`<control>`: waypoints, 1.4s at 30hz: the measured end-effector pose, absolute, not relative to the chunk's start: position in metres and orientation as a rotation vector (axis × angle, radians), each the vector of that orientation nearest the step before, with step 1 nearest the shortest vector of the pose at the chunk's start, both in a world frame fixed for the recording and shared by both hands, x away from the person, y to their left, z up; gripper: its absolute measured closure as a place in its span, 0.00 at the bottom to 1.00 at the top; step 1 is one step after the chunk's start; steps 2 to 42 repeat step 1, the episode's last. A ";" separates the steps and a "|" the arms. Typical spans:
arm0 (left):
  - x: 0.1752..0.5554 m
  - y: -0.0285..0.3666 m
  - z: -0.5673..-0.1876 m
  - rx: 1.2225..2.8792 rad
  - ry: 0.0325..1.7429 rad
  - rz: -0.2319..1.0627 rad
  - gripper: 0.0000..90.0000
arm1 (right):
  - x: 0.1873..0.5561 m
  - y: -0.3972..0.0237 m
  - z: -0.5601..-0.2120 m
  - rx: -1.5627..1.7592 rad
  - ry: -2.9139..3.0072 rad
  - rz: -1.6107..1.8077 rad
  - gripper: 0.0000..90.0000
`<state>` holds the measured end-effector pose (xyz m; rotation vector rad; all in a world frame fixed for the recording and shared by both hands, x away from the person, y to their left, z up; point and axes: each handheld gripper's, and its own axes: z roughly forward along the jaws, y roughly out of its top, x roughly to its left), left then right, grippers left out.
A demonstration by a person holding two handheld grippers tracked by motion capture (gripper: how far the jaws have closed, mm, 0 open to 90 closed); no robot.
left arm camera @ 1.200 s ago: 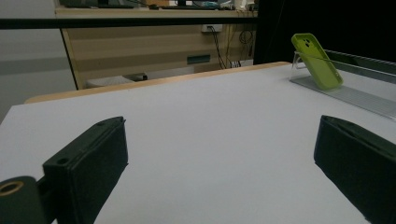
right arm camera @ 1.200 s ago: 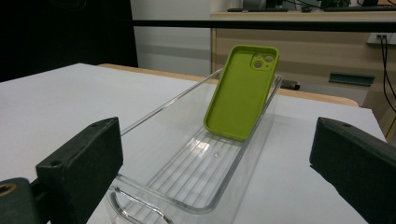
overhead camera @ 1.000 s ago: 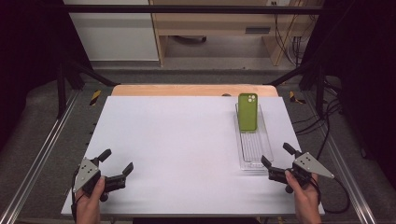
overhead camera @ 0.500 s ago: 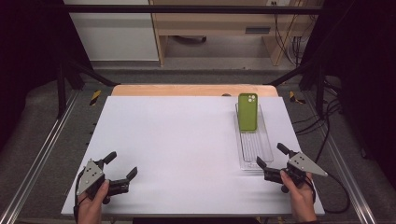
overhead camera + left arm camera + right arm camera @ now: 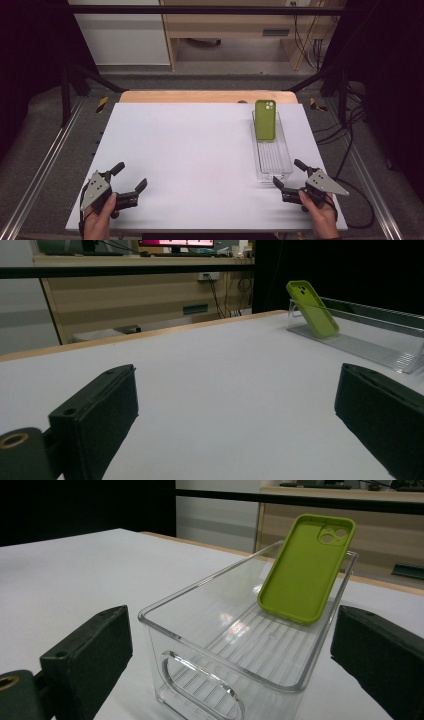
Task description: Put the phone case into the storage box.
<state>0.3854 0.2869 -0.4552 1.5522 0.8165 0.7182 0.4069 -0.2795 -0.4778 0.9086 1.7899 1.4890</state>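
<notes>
Item recorded on a white table (image 5: 200,150): one clear plastic bin (image 5: 272,150), long and narrow, standing toward the right side of the table with its length running away from the person. Contents: one green phone case (image 5: 265,120), leaning tilted against the bin's far end wall, lower edge on the ribbed floor, camera cut-out uppermost. In the right gripper view the bin (image 5: 240,645) showed an oval handle slot in its near end wall, and the phone case (image 5: 305,570) stood with its hollow inner face toward the camera. Right gripper (image 5: 290,175): held low at the table's near right edge, just beside the bin's near end, jaws spread wide and grasping nothing, the bin lying ahead of the jaws. Left gripper (image 5: 130,177): held at the near left part of the table, well apart from the bin, jaws likewise released and bare. In the left gripper view the phone case (image 5: 312,307) and bin (image 5: 370,335) appeared far off to the right.
</notes>
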 end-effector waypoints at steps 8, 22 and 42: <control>0.385 0.287 -0.455 1.557 0.814 0.720 0.04 | 0.407 -0.280 -0.478 0.904 1.793 1.485 0.04; 0.385 0.287 -0.455 1.557 0.814 0.720 0.04 | 0.407 -0.280 -0.478 0.904 1.793 1.485 0.04; 0.385 0.287 -0.455 1.557 0.814 0.720 0.04 | 0.407 -0.280 -0.478 0.904 1.793 1.485 0.04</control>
